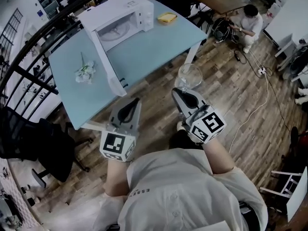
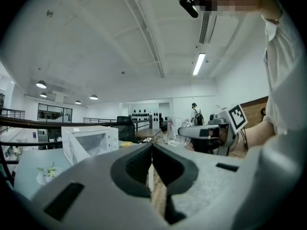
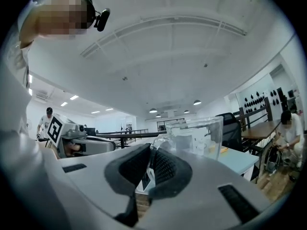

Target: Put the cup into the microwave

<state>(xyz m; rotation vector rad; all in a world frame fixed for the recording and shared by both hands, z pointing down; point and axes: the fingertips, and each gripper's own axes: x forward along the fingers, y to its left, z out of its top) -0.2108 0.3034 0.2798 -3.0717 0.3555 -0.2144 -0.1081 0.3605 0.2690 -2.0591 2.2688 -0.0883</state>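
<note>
Head view: nearest are two grippers. The left gripper has its jaws together on nothing, which the left gripper view confirms. The right gripper has its pads pinched shut on the handle of the cup.

There is one cup, of clear glass. It sits just past the right fingertips at about 1 o'clock, upright with its mouth up, over the floor and short of the table. In the right gripper view the cup stands at 1 o'clock from the clamped jaws, with the handle between the pads.

From the cup, the one microwave lies at about 11 o'clock, well apart, across the table's near edge. Its single door is swung open toward the person, and the cavity faces the grippers. The right hand is therefore the one to carry, and the coming move looks like a reach forward and leftward that keeps the cup upright.

Farther off are one white flower sprig at 10 o'clock and one yellow cloth beside the microwave.
</note>
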